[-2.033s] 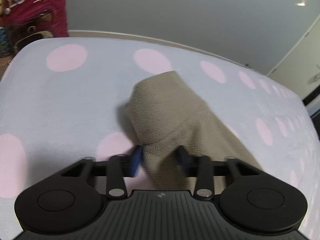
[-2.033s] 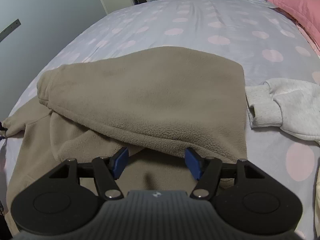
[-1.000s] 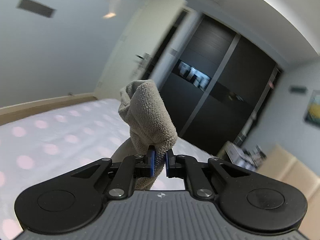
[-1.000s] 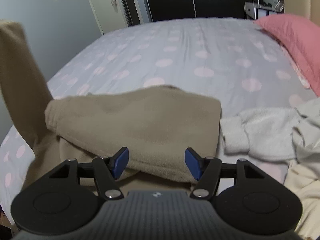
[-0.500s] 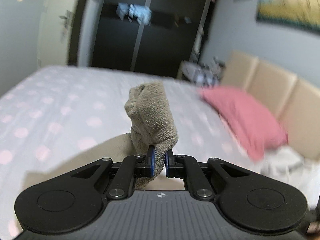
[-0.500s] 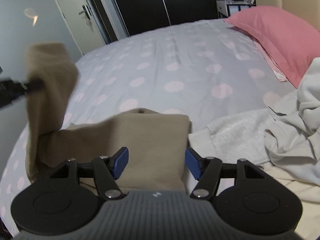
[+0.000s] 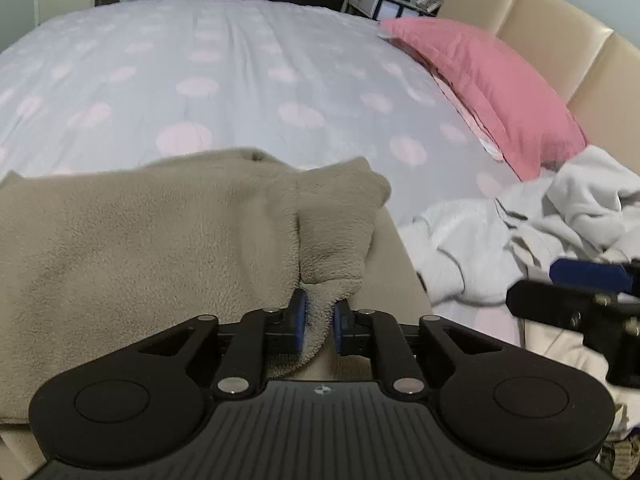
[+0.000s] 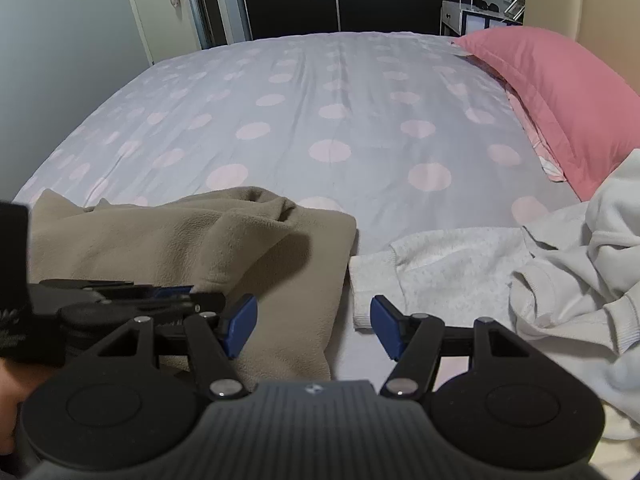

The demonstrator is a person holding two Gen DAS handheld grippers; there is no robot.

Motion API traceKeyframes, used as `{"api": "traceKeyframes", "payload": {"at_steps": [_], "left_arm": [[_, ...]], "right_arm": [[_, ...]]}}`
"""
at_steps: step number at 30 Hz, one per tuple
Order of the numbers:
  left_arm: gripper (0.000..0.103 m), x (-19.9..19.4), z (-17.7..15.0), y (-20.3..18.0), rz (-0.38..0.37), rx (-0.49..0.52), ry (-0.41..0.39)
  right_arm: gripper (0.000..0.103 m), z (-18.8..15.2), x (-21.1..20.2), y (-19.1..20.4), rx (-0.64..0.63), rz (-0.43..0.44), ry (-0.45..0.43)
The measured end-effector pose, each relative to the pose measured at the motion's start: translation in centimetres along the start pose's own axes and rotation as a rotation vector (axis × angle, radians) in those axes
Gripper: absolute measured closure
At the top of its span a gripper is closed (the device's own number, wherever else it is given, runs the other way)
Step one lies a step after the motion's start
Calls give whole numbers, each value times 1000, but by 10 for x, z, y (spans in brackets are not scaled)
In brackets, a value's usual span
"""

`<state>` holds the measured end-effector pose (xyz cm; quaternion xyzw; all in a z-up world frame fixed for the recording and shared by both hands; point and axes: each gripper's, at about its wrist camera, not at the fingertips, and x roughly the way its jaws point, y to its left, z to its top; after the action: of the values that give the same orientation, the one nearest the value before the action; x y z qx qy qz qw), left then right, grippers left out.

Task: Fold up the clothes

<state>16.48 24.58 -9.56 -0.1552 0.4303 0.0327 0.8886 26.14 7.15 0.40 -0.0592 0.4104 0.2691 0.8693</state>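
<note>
A tan fleece garment (image 7: 132, 248) lies folded over on the bed, near the front edge. My left gripper (image 7: 319, 322) is shut on its sleeve end (image 7: 334, 224), which now rests across the garment's right side. In the right wrist view the same tan fleece (image 8: 224, 248) sits at the lower left, with the left gripper (image 8: 172, 298) low on it. My right gripper (image 8: 313, 326) stands open over the fleece's right edge, nothing between its blue pads (image 8: 386, 326).
A pile of white and pale grey sweatshirts (image 8: 520, 276) lies to the right of the fleece. A pink pillow (image 8: 560, 92) leans on the beige headboard (image 7: 560, 52). The dotted grey bedsheet (image 8: 320, 120) stretches beyond. A hand (image 8: 8, 404) shows at the lower left.
My left gripper closed on the sleeve, lifted it, swung it rightward and has lowered it onto the garment. The right gripper drifted right and stayed open.
</note>
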Motion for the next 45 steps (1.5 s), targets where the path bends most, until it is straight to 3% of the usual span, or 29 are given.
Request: {"api": "traceKeyframes", "payload": {"at_steps": [5, 10, 14, 16, 18, 20, 25, 29, 36, 41, 45], "left_arm": [[61, -34, -7, 9, -114, 35, -10], [60, -77, -15, 35, -116, 34, -82], [60, -107, -13, 80, -7, 7, -170], [63, -122, -6, 111, 61, -27, -196], [73, -133, 1, 145, 113, -88, -212], [74, -142, 7, 176, 156, -135, -232], [82, -131, 25, 222, 210, -155, -232], [83, -103, 31, 256, 214, -194, -185], [94, -38, 27, 304, 259, -324, -26], [100, -22, 20, 312, 279, -340, -11], [100, -38, 26, 301, 291, -294, -40]], "right_arm": [[38, 2, 1, 1, 32, 21, -51], [38, 5, 4, -6, 148, 106, -108], [53, 5, 17, -1, 179, 139, -120], [54, 4, 23, 2, 186, 151, -124], [55, 3, 30, 9, 165, 148, -132], [55, 1, 38, 20, 122, 141, -131], [55, -6, 60, 30, 54, 92, -100], [56, -21, 84, 16, 91, 77, -22], [58, -44, 114, -1, 200, 100, 94], [58, -43, 118, 6, 152, 76, 110], [58, -37, 113, 8, 158, 58, 139]]}}
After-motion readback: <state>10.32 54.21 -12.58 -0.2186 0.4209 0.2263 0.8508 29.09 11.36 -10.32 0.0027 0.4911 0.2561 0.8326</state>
